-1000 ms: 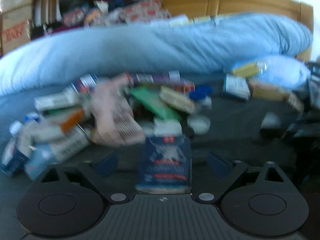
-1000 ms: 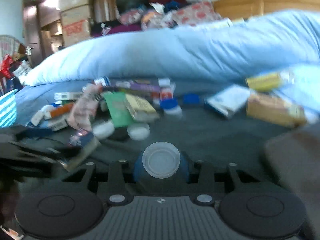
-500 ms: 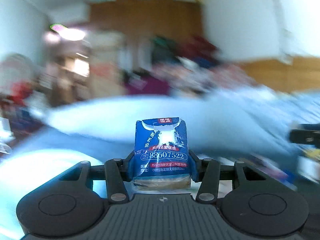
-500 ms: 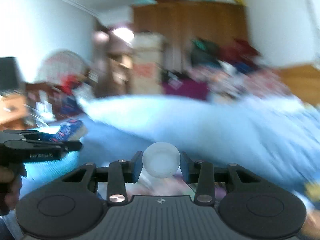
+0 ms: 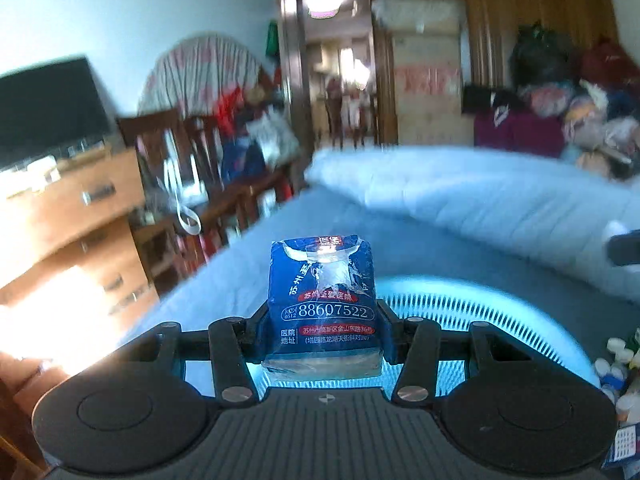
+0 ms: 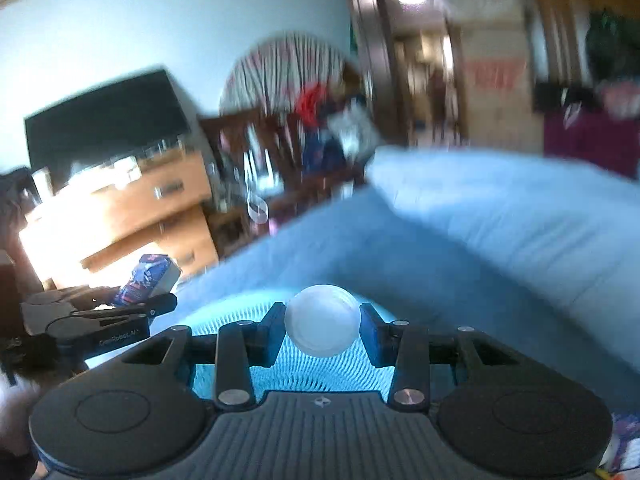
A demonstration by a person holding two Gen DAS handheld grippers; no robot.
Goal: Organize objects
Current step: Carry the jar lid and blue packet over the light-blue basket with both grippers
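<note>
Gripping a blue plastic-wrapped tissue pack (image 5: 322, 300) printed with white and red text, the left claw (image 5: 322, 334) holds it upright with a pad pressed on either side. In the left wrist view the pack sits above a light-blue slatted plastic basket (image 5: 500, 312) resting on a blue bedsheet (image 5: 248, 264). A rolled light-blue quilt (image 5: 480, 204) runs across the bed behind it, a wooden chest of drawers (image 5: 72, 216) with a black television (image 5: 48, 104) stands at the left, and small bottles and boxes (image 5: 618, 356) lie at the right edge.

In the right wrist view the right claw (image 6: 322, 332) is closed on a round white plastic bottle cap (image 6: 322, 326), pads touching both sides. The cap hangs over the same basket (image 6: 224, 314). At the left, the left claw (image 6: 132, 308) appears with the tissue pack (image 6: 150, 278) in it, tilted, near the basket's rim. The view is blurred throughout.
</note>
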